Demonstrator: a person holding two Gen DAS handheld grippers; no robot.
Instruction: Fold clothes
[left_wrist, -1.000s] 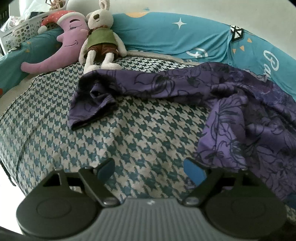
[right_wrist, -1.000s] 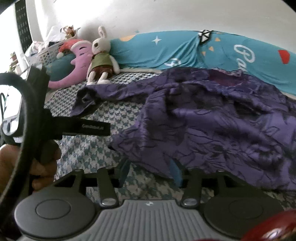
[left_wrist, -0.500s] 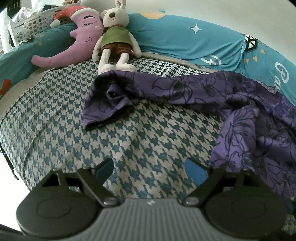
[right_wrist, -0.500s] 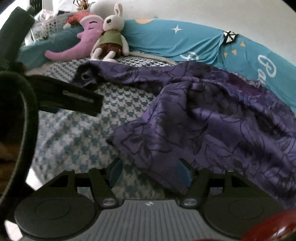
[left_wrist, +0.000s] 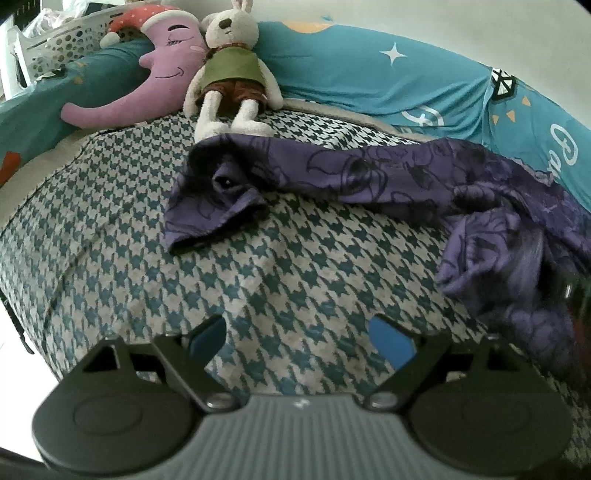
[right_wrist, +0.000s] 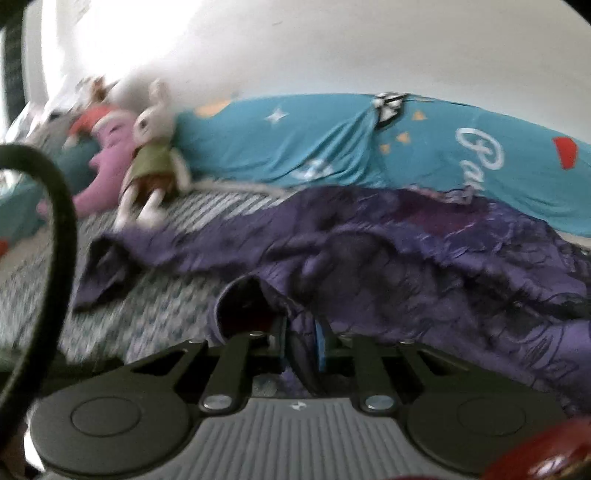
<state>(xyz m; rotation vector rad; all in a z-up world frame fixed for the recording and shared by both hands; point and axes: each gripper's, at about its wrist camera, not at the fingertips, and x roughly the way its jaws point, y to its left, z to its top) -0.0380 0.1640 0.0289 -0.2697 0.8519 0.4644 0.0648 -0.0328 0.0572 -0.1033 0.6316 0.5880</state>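
Since 0.5 s ago, right gripper (right_wrist: 301, 350) has closed on near hem of purple floral garment (left_wrist: 369, 177), pinching a fold. Garment lies crumpled across houndstooth bedspread (left_wrist: 295, 266), sleeve toward plush rabbit (left_wrist: 231, 74). Left gripper (left_wrist: 301, 336) hangs w/ fingers wide apart, empty.

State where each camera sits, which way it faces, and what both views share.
Left wrist: behind the open left claw, facing across the houndstooth bedspread toward the plush rabbit.
Right wrist: behind the right claw, shut on the purple garment, facing the teal pillows.
Shared: garment, rabbit.
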